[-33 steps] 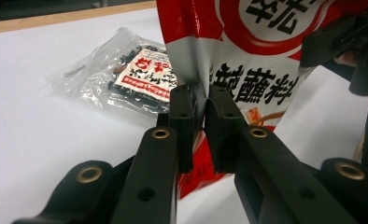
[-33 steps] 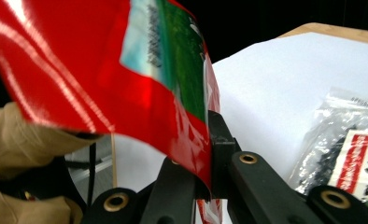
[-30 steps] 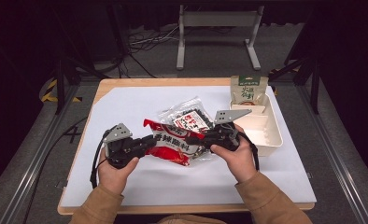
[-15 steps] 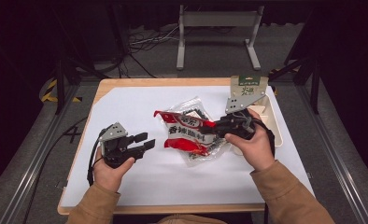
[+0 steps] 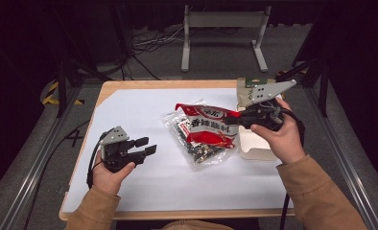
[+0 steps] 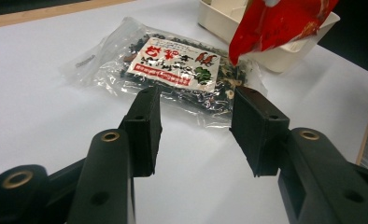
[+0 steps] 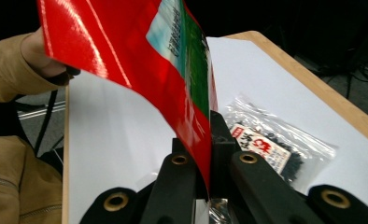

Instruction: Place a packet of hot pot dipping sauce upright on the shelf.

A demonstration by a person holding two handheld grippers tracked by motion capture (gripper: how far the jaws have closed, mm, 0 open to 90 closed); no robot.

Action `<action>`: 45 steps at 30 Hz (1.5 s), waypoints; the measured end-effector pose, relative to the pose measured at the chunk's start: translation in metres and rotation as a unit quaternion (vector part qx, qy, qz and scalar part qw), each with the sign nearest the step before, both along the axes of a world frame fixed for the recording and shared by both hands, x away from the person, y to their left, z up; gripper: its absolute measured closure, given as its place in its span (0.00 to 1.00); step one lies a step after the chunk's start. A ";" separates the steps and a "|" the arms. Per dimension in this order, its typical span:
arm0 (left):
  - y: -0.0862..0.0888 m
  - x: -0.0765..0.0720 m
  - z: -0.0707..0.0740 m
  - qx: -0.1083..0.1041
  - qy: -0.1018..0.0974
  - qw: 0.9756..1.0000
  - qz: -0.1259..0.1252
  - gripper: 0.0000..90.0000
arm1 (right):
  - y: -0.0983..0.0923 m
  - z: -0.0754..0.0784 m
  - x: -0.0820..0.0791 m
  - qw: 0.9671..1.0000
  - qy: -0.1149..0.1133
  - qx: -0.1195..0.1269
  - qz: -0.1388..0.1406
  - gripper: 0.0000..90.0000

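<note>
A red snack packet [image 5: 207,125] hangs in the air over the table's middle, pinched at its right edge by my right gripper [image 5: 235,120]. In the right gripper view the red packet [image 7: 126,51] rises from between the shut jaws. Under it on the white table cover lies a clear bag of dark dried bits with a red and white label [image 5: 196,146] [image 6: 173,65] [image 7: 271,144]. My left gripper [image 5: 147,145] rests low at the left of the table, open and empty [image 6: 196,126], pointing at the clear bag.
A cream plastic tray [image 5: 254,143] [image 6: 285,51] stands at the right side of the table, with a green and white carton [image 5: 249,86] at its far end. The wooden table edge [image 5: 153,85] frames the white cover [image 5: 144,110].
My right gripper has lifted the red packet up and to the right, off the clear bag. My left gripper let go of the packet earlier, drew back left and now rests open.
</note>
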State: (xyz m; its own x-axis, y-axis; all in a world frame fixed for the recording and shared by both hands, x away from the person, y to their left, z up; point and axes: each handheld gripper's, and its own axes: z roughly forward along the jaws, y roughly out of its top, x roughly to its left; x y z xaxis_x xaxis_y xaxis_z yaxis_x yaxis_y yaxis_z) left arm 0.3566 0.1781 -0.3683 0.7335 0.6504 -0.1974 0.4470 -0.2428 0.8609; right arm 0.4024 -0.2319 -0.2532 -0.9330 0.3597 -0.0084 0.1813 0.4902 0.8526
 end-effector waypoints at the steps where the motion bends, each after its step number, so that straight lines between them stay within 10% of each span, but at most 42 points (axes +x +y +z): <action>1: 0.002 0.000 0.000 0.000 0.000 1.000 0.001 0.59 | -0.003 0.001 0.001 1.000 -0.001 -0.002 -0.002 1.00; 45: 0.036 0.007 -0.007 0.012 0.009 1.000 0.018 0.52 | -0.094 0.025 0.064 0.995 -0.052 -0.035 -0.075 1.00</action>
